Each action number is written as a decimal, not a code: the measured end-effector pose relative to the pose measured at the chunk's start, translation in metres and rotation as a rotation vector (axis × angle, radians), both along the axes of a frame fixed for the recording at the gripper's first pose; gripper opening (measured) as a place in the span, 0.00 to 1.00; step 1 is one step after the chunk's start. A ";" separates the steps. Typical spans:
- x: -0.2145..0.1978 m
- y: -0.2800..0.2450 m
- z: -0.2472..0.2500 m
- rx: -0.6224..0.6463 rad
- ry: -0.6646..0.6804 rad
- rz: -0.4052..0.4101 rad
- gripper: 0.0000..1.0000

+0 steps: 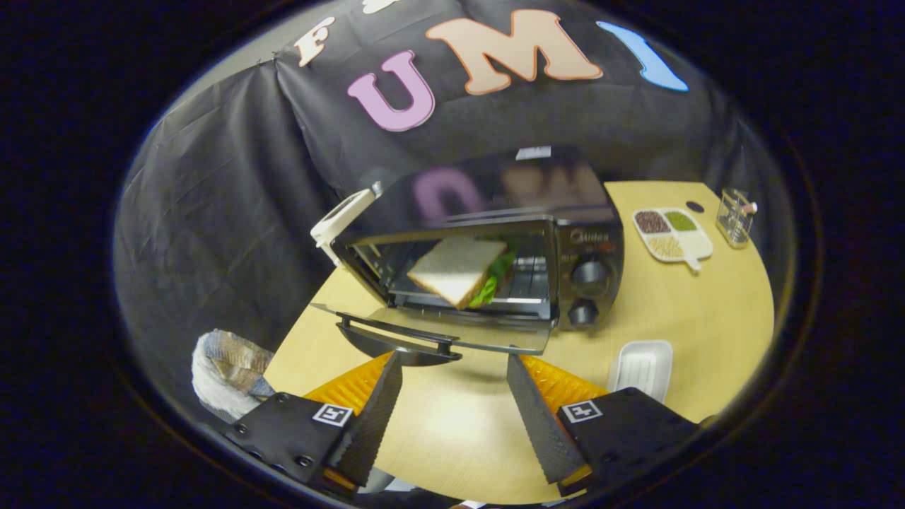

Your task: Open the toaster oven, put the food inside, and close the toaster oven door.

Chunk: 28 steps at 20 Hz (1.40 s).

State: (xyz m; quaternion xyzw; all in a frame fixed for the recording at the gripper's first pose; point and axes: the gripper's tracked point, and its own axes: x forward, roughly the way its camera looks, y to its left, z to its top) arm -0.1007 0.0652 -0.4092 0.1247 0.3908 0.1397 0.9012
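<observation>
Your fingers (pixel 454 367) are spread wide and hold nothing, just near of the toaster oven's (pixel 495 233) lowered door (pixel 438 329); the sandwich (pixel 459 268) sits inside.

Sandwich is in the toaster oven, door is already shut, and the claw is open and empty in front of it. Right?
Not quite. The gripper view shows the toaster oven door still folded down open. The sandwich is inside on the rack, and the claw is open and empty just ahead of the door handle.
</observation>
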 end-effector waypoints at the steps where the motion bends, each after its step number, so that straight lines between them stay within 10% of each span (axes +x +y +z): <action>1: 0.008 -0.003 0.007 -0.007 -0.027 -0.006 0.91; 13: 0.054 -0.031 0.073 -0.038 -0.223 -0.050 0.91; 28: 0.132 -0.065 0.287 -0.117 -0.635 -0.151 0.91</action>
